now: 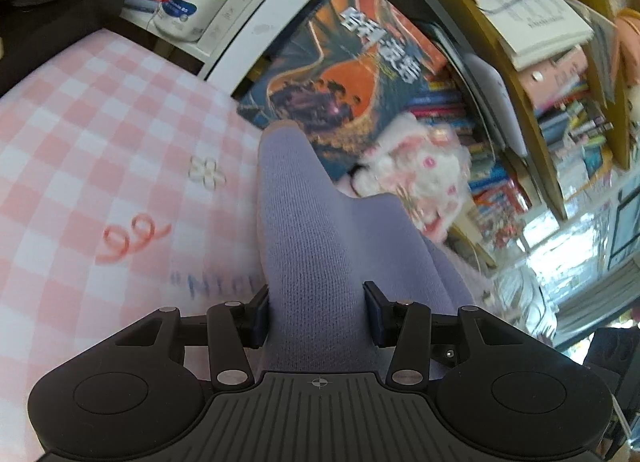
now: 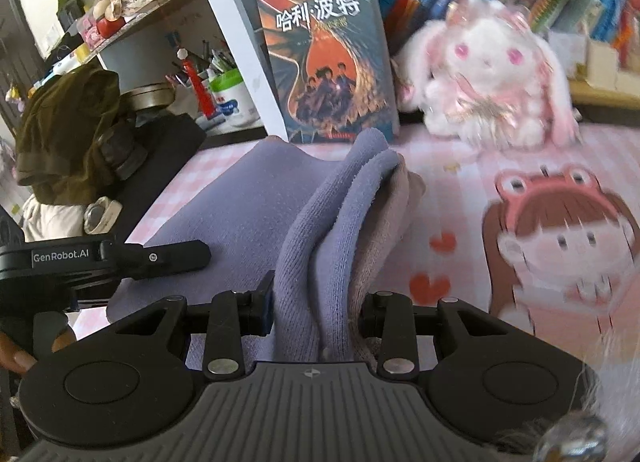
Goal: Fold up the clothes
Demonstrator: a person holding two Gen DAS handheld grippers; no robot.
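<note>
The garment (image 2: 240,197) is a lavender-purple knit with a fine ribbed weave, soft and slightly fuzzy at its edges. In the right wrist view it spreads flat across the middle left of the frame over a pink-and-white checked cloth (image 2: 452,165), while a bunched fold of it rises at centre frame, several rounded layers stacked together with a paler, greyish-mauve inner face showing on the right side. The right tongs (image 2: 316,314) are clamped on that fold, the knit pressed between the two black fingers at lower centre.

In the left wrist view a thick rounded ridge of the same knit runs from lower centre up toward mid-frame, and the left tongs (image 1: 318,316) are closed on it, the fabric filling the gap between the fingers. The left tool also appears at the left edge of the right wrist view, its black arm lying over the flat part of the garment.

The checked cloth is smooth, printed with a cartoon girl in a frog hat (image 2: 560,246). Behind, at upper centre, a glossy hardback book (image 2: 328,57) stands upright, and a fluffy white-and-pink plush rabbit (image 2: 488,69) sits at upper right.
</note>
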